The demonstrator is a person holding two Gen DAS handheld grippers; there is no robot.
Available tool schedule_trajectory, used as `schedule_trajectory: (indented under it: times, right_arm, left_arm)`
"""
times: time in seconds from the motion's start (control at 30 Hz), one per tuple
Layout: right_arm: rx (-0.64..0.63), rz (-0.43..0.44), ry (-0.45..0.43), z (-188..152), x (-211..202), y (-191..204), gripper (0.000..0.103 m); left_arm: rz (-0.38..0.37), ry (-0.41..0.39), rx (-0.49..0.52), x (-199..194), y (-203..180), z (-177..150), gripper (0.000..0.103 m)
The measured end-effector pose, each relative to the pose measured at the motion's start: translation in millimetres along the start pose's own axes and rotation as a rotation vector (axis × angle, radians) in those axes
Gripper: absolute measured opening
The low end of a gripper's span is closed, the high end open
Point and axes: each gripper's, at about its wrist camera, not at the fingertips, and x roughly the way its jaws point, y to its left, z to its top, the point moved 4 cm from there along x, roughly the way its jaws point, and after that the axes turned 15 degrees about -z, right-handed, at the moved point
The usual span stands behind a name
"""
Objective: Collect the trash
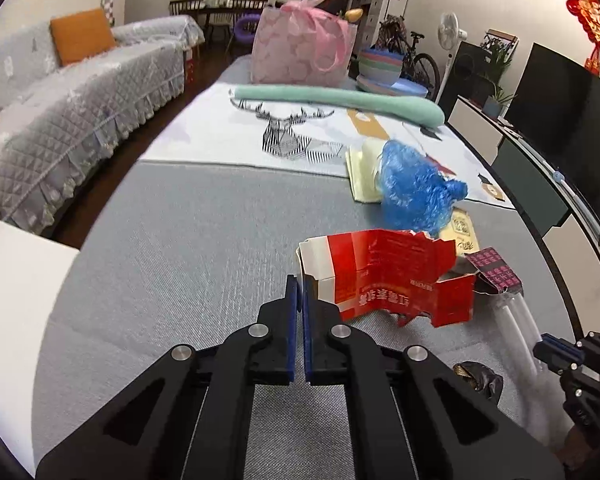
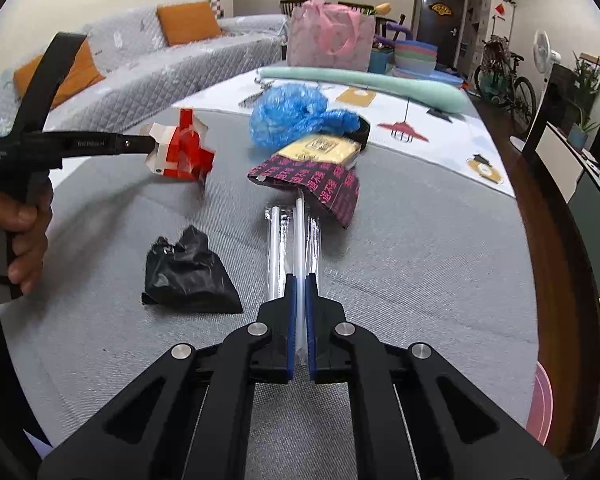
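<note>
My left gripper (image 1: 300, 288) is shut on the white flap of a torn red carton (image 1: 392, 280) and holds it above the grey mat; in the right wrist view the carton (image 2: 184, 152) hangs from that gripper (image 2: 150, 145). My right gripper (image 2: 300, 284) is shut on a clear packet of white straws (image 2: 296, 232) lying on the mat, also seen in the left wrist view (image 1: 520, 320). A black and pink wrapper (image 2: 320, 184), a yellow packet (image 2: 320, 148), a crumpled blue plastic bag (image 2: 292, 114) and a crumpled black bag (image 2: 188, 276) lie on the mat.
A pink gift bag (image 2: 330, 38), stacked plastic bowls (image 2: 414, 58) and a green foam roll (image 2: 364, 82) sit at the mat's far end. A grey-covered sofa (image 1: 60, 92) runs along the left. A TV cabinet (image 1: 540, 168) stands on the right.
</note>
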Motion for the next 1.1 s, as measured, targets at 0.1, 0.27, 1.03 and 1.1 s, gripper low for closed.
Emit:
schedule_trajectory:
  times: [0.1, 0.27, 1.03, 1.1]
  right_arm:
    - [0.012, -0.002, -0.015, 1.4, -6.6, -3.1, 0.005]
    - [0.043, -0.003, -0.047, 2.8, -18.7, -9.1, 0.005]
    - [0.189, -0.08, -0.158, -0.4, -72.2, -62.1, 0.005]
    - [0.198, -0.091, -0.161, -2.7, -75.3, -67.9, 0.005]
  left_arm:
    - [0.012, -0.02, 0.018, -5.2, -3.0, 2.4, 0.002]
    - [0.028, -0.063, 0.042, -17.2, -7.7, 7.3, 0.002]
    - [0.011, -0.181, 0.18, -59.3, -67.1, 0.7, 0.002]
    - [-0.002, -0.179, 0.185, -59.5, -74.7, -3.4, 0.002]
